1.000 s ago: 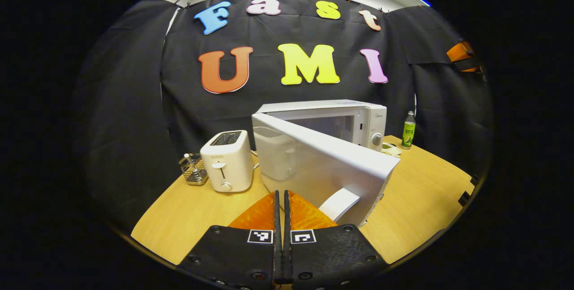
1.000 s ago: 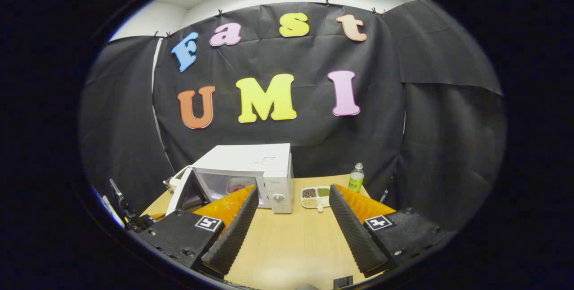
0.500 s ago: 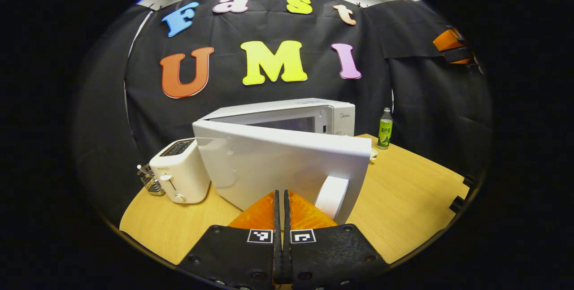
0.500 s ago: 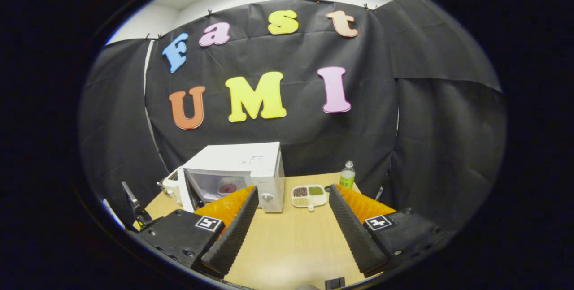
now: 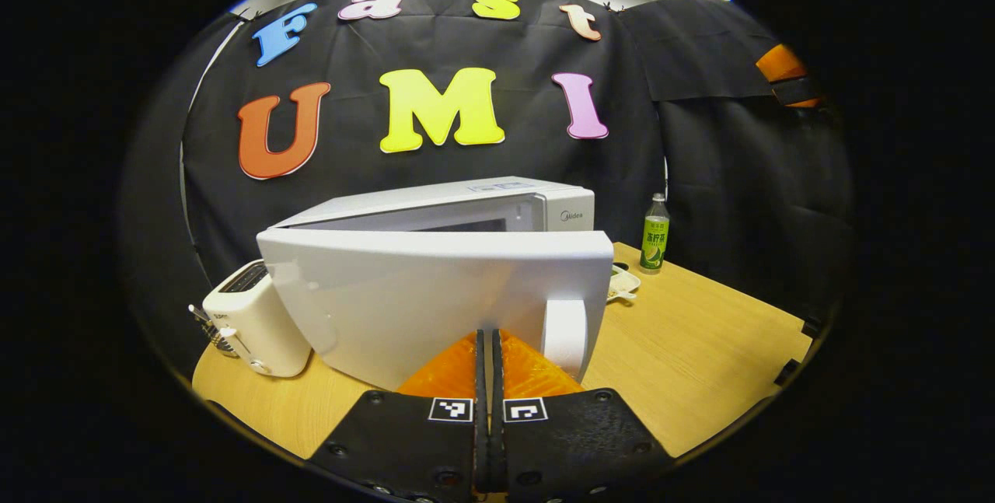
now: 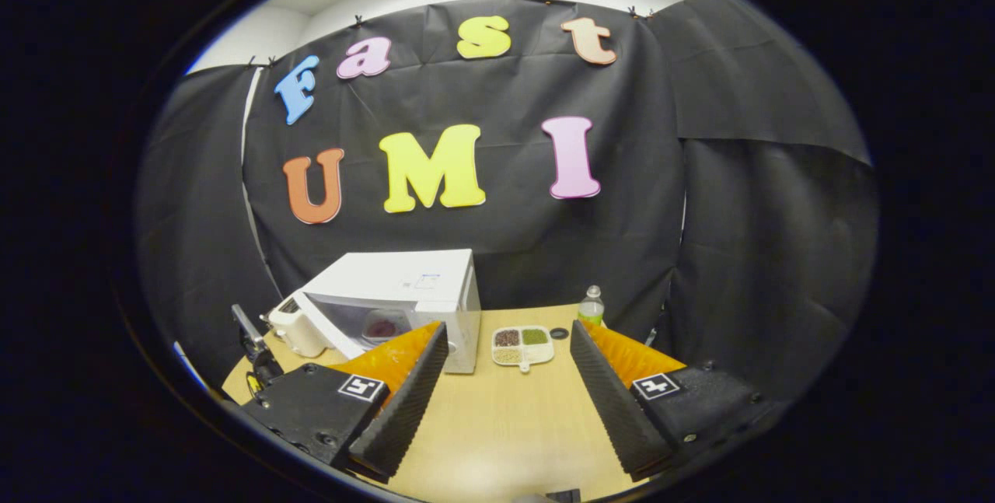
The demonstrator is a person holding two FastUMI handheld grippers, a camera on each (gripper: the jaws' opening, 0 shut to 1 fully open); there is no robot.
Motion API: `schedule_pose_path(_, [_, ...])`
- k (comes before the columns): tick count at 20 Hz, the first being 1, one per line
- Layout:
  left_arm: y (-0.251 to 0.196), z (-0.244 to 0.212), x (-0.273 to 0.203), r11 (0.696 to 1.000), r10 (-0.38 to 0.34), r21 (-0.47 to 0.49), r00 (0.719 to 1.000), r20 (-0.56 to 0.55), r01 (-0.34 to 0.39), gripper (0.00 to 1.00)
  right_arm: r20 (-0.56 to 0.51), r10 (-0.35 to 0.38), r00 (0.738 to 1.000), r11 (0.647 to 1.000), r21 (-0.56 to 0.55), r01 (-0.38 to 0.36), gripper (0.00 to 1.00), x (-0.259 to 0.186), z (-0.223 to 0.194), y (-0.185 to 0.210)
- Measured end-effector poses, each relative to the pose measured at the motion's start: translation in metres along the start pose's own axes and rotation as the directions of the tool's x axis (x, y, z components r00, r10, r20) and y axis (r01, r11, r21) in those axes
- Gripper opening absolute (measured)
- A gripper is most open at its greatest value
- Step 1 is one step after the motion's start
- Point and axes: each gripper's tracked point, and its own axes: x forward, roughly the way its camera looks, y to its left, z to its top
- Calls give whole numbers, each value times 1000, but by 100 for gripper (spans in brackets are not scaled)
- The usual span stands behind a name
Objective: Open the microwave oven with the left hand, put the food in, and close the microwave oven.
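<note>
Microwave door nearer shut now

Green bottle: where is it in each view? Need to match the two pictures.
Left gripper view: green bottle stands right of centre, at the table's far edge, right of the microwave.
Right gripper view: green bottle stands just right of centre, behind the divided dish.
Shared landmark: the microwave, left of the bottle in both.

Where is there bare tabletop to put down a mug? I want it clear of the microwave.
The wide patch of table in front of the microwave and the divided dish, between the right gripper fingers, is bare. In the left gripper view, so is the stretch below the bottle. Crowded: the toaster beside the door.
</note>
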Motion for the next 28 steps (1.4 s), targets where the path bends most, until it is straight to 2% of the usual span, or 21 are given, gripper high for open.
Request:
schedule_pose_path(4, [-10,4,31,1000,-18,-16,1000,-6,18,0,-3,-23,1000,1000,2,23,100,1,3,-10])
schedule_pose_path(5, [-12,5,37,1000,-21,-17,1000,-8,20,0,-5,-31,1000,1000,4,31,92,1,2,-13])
schedule_pose_path(6, [-11,6,45,1000,-16,-17,1000,-11,15,0,-9,-37,999,999,7,37,100,1,2,-16])
schedule_pose_path(15, [-11,7,100,998,7,-58,999,-48,-10,0,-22,-96,995,995,20,96,100,6,4,-42])
schedule_pose_path(16, [-9,6,105,998,13,-69,998,-56,-16,0,-21,-96,995,995,23,97,92,7,6,-43])
schedule_pose_path(17, [-9,6,108,997,15,-79,998,-58,-19,0,-16,-100,995,995,24,100,100,8,7,-46])
schedule_pose_path(21, [-9,6,112,995,25,-92,997,-68,-32,0,-8,-121,993,993,15,121,100,4,10,-56])
schedule_pose_path(22, [-8,5,114,996,27,-88,997,-68,-33,0,-13,-120,993,993,20,120,92,4,9,-58])
schedule_pose_path(23, [-7,7,115,996,30,-86,997,-68,-35,0,-15,-119,993,993,26,119,92,5,7,-59])
schedule_pose_path(24, [-8,5,114,996,32,-83,997,-69,-38,0,-18,-121,992,992,29,122,100,6,7,-60])
schedule_pose_path(25, [-7,5,117,996,37,-79,997,-71,-42,0,-18,-120,993,992,32,120,92,6,7,-59])
schedule_pose_path(26, [-8,5,118,996,33,-78,997,-71,-38,0,-21,-119,993,992,33,119,100,6,6,-58])
schedule_pose_path(27, [-11,4,122,997,21,-73,996,-81,-27,0,-21,-116,993,993,33,117,92,5,6,-57])
schedule_pose_path(28, [-12,5,129,998,22,-52,996,-90,-27,0,-21,-114,993,993,32,114,100,3,7,-56])
